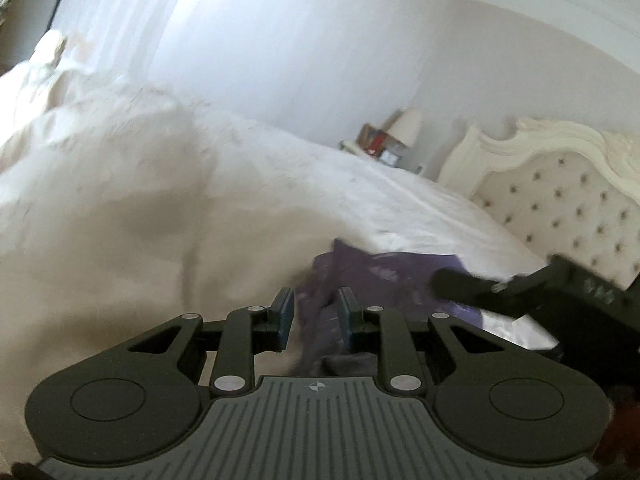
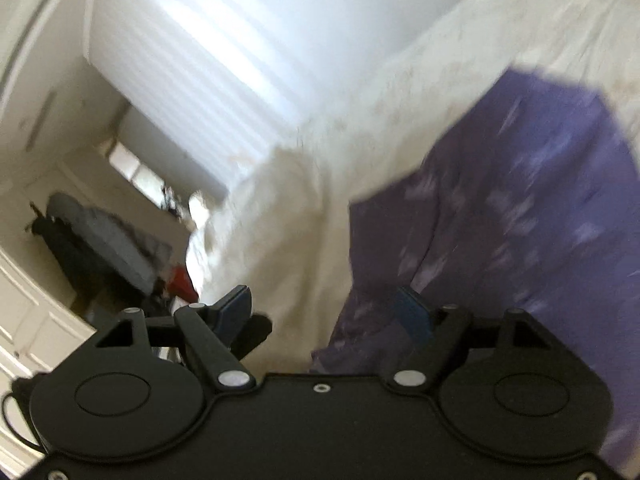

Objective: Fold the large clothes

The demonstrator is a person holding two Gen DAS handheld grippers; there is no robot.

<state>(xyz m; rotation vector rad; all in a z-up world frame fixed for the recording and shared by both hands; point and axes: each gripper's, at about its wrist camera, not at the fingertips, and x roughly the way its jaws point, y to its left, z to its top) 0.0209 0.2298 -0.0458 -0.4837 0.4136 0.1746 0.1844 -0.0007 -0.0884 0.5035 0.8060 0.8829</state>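
Note:
A purple garment with pale print [image 1: 380, 276] lies on a white-sheeted bed [image 1: 400, 208]. In the left wrist view my left gripper [image 1: 314, 320] stands with its jaws a little apart, and a fold of the purple cloth runs between them. The right gripper's black body [image 1: 520, 292] shows at the right over the garment. In the right wrist view the garment [image 2: 520, 200] spreads to the right. My right gripper [image 2: 326, 316] is wide open, with the cloth edge and white bedding between its blue pads [image 2: 412, 316]. Both views are blurred.
A heaped white duvet [image 1: 100, 200] fills the left of the bed. A cream tufted headboard [image 1: 560, 200] and a bedside table with a lamp [image 1: 408, 124] stand at the back. A bright curtained window [image 2: 220, 60], dark clothes on a rack [image 2: 92, 240] and white doors lie left.

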